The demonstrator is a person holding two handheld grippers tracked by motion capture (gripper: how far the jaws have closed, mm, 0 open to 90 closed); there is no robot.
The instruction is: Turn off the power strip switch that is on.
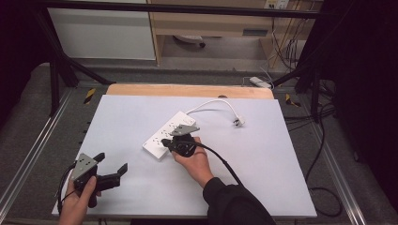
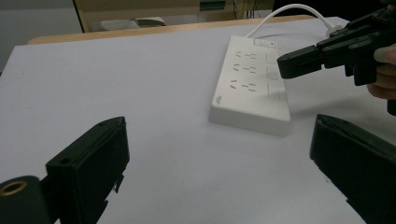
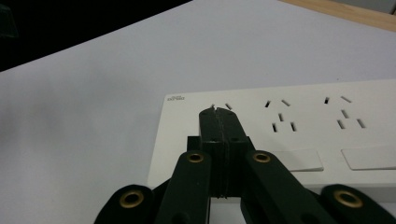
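Note:
A white power strip lies slantwise in the middle of the white table top, and its white cable curls to a plug at the right. My right gripper is shut with nothing between its jaws. Its joined tips are over the strip at the end with the logo, beside the first socket; I cannot tell whether they touch it. My left gripper stands open at the table's front left, well short of the strip. In its view the right gripper hangs above the row of switches.
The white sheet covers a wooden table whose bare back edge shows. Metal frame rails run along both sides. Black cables lie on the floor at the right. A person's hands hold both grippers.

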